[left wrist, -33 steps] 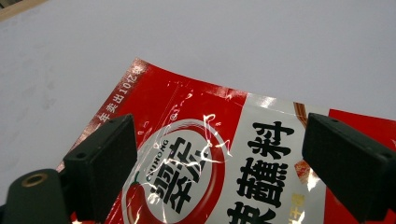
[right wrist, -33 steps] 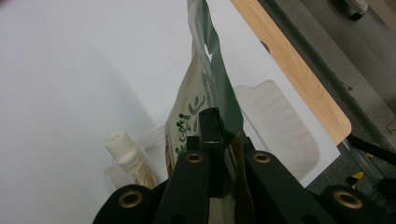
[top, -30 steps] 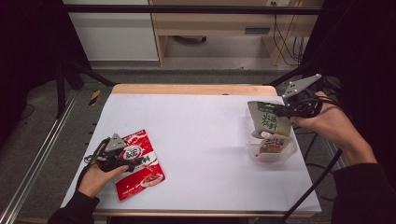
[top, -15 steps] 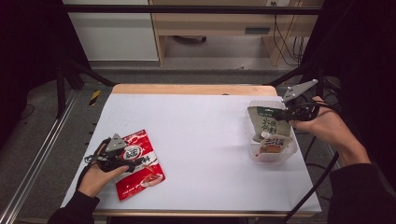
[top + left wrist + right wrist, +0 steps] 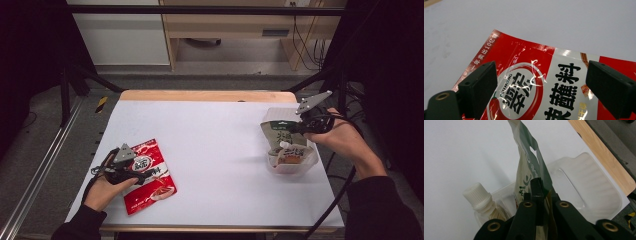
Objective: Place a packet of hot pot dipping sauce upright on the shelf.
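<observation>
Notably, we found the right gripper pinching a tall green-and-cream plastic pouch near its upper edge, the jaws pressed together on the film as seen in the right gripper view. The pouch stood nearly upright, its lower end inside a clear shallow plastic tray at the right edge of the white table. A second cream pouch with a white ribbed screw cap lay in the same tray, just beside the held pouch.

We recorded the left gripper over a flat red foil packet with black lettering at the near left of the table. Its jaws were spread wide, one on each side of the packet's printed face, gripping nothing; whether they touched the foil we could not tell.

Risks, in our judgement:
- The right grip was on thin film at the top; the pouch could slip or tear loose if swung quickly.
- The pouch's lower end could catch the capped pouch or drag the light tray toward the table edge, which was close.
- The red packet lay flat and glossy; closing the jaws could skid it or crease the foil rather than lift it.
</observation>
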Motion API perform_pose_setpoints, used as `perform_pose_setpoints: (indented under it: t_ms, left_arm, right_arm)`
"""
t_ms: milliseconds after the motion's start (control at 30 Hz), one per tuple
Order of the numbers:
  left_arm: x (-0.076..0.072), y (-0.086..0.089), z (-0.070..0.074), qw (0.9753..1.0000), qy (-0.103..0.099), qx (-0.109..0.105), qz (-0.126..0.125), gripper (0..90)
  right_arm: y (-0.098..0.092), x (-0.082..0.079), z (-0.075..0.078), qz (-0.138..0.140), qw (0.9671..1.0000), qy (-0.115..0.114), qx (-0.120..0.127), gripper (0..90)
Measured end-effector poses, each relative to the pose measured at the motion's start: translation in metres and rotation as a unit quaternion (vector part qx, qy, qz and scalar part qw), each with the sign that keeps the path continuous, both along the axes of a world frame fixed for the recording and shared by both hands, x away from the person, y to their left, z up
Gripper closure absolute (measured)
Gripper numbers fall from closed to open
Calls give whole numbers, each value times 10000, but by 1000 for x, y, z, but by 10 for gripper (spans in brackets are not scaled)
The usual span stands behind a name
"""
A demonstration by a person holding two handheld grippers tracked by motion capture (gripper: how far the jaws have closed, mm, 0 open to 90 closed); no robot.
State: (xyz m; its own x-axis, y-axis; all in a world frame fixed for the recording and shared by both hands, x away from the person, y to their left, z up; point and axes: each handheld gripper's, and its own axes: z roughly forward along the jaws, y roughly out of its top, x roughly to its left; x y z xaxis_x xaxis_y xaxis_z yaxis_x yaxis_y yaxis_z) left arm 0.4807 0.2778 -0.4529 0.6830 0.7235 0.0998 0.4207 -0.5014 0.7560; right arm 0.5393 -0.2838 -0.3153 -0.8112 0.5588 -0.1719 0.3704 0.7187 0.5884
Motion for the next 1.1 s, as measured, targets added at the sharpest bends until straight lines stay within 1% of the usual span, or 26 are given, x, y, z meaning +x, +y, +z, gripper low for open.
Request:
perform_pose_setpoints:
  t_ms: [133,233,433,533,600,700,767,867,933,967,1100]
  left_arm:
    - [0,0,0,10000,6,0,3,100]
    - [0,0,0,10000,9,14,-3,100]
    - [0,0,-1,10000,14,31,-7,100]
    - [0,0,0,10000,14,34,1,100]
    - [0,0,0,10000,12,32,3,100]
    - [0,0,0,10000,12,40,7,100]
    - [0,0,0,10000,9,42,9,100]
    - [0,0,0,10000,8,45,2,100]
    - [0,0,0,10000,3,43,4,100]
    - [0,0,0,10000,3,43,4,100]
    - [0,1,0,10000,-15,49,20,100]
  right_arm:
    - [1,1,-6,-33,10000,50,34,900]
    - [-1,0,-7,-42,10000,45,55,900]
    - [-8,-3,-9,-97,9999,89,-90,882]
    - [-12,-5,-11,-164,9997,94,-124,866]
    - [-15,-7,-13,-260,9995,106,-155,855]
    - [-17,-8,-14,-335,9993,82,-160,803]
    - [-17,-10,-13,-399,9991,80,-128,753]
    - [-17,-11,-10,-444,9990,-14,-54,702]
    - [-15,-12,-7,-476,9989,-26,33,646]
    - [-13,-13,-6,-514,9986,-18,115,622]
    - [-5,-15,-1,-512,9984,-165,158,520]
